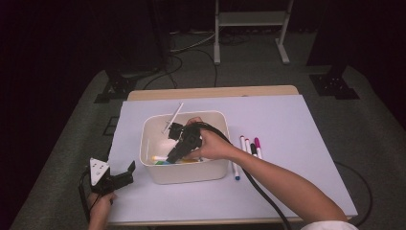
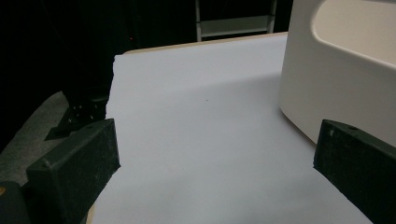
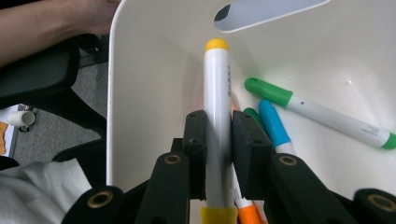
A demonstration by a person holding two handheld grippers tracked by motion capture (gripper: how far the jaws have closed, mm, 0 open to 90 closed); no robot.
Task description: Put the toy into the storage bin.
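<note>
Dark room, grey floor, pale lilac sheet over the wooden surface (image 1: pixel 287 120), cream bin (image 1: pixel 184 175) near its middle as the landmark. Nearest, at the surface's front left corner and well to the left of the bin: left claw (image 1: pixel 125 173) held in a hand (image 1: pixel 101 203), jaws spread wide, nothing between them, only bare sheet ahead and the bin's outer wall (image 2: pixel 327 84) to one side in the left gripper view. Next, inside the bin: right claw (image 3: pixel 218 140) pointed down at the floor of it, jaws closed tight on a white marker with a yellow cap (image 3: pixel 216 107), cap end close to the bin's near wall. Just beside that marker on the bin floor: an orange-ended marker (image 3: pixel 250 214) touching it, a blue-capped marker (image 3: pixel 275 128) and a green-capped marker (image 3: pixel 322 114) lying loose. Right hand (image 1: pixel 213 143) and forearm over the bin's right rim, black cable trailing back along the arm. Just right of the bin, on the sheet: a small row of markers (image 1: pixel 251 146), one with a pink cap, and a blue-tipped one (image 1: pixel 236 171) closer to the bin wall. Across the bin's far rim: a white pen (image 1: pixel 173 116) lying tilted. Farther off, beyond the surface: a white frame stand (image 1: pixel 251 28) and loose cables on the floor.
</note>
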